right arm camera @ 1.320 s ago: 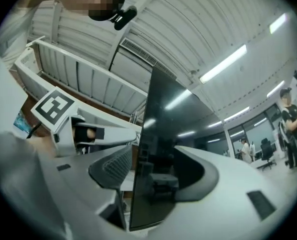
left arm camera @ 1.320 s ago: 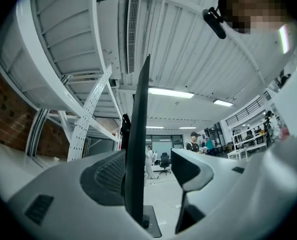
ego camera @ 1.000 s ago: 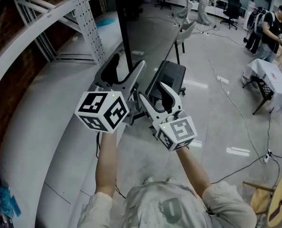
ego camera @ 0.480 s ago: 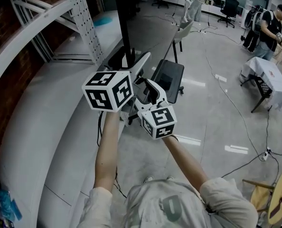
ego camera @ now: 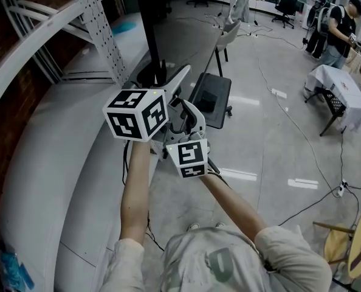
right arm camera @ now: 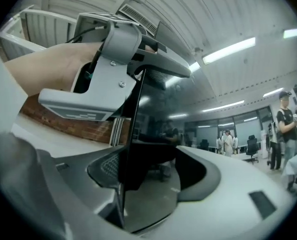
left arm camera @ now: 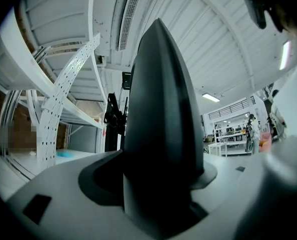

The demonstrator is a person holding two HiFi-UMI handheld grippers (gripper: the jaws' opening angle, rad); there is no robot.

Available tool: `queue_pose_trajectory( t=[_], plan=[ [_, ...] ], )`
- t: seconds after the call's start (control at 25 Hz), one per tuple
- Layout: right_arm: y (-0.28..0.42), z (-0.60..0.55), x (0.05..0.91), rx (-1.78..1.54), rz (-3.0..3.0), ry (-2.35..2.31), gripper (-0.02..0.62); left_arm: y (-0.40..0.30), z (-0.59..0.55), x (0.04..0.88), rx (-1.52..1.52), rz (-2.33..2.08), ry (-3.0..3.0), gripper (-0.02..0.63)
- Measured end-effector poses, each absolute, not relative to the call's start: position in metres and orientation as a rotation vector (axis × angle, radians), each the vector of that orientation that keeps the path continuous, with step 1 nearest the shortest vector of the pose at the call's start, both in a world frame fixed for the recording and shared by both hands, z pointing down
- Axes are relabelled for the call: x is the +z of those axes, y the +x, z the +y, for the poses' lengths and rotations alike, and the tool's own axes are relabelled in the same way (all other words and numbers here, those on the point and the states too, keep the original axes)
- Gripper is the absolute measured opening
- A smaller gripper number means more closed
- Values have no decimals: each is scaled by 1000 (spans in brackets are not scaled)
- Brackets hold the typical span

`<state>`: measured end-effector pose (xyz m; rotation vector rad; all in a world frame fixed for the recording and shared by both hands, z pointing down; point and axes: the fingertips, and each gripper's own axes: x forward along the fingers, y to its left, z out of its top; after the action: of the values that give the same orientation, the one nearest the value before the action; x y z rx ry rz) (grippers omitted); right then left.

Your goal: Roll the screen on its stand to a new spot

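Left gripper view: left gripper point(left arm camera: 156, 166) is clamped on the screen point(left arm camera: 158, 109). The dark edge sits dead centre in the throat with a pad on either side, and the panel runs straight away from the tool, tapering upward.

Right gripper view: right gripper point(right arm camera: 148, 179) has its jaws spread, straddling the same edge lower down. The edge sits hard over by the left-hand pad. The glossy face angles off toward the right-hand jaw, with space between them, so no squeeze shows. The left gripper is above and ahead of this tool, one jaw on each side of the edge, with the left hand point(right arm camera: 53, 69) wrapped round its body.

Head view: both tools are out front at arm's length, close together, with the right one just below and behind the left. The screen is seen edge-on, rising directly ahead of the left tool's jaw tips. The stand base point(ego camera: 211, 96), a flat black plate on the floor, lies ahead and right of the right gripper, below both tools. The perforated shelving upright point(ego camera: 98, 29) is off to the left of the left gripper, well apart.
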<state>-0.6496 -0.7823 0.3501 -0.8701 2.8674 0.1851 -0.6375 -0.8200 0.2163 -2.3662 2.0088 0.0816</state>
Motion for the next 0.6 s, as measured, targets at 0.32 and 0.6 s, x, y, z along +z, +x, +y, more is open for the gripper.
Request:
queue_pose_trajectory(
  t=[0.32,0.6],
  plan=[
    [-644,-785,350,150,2854,-978,263,-636,-820,215,57,2029,-2325,318],
    [-641,-783,351,123,2832,-1010,241,-635,-816,213,173,2023,-2298,310]
  ],
)
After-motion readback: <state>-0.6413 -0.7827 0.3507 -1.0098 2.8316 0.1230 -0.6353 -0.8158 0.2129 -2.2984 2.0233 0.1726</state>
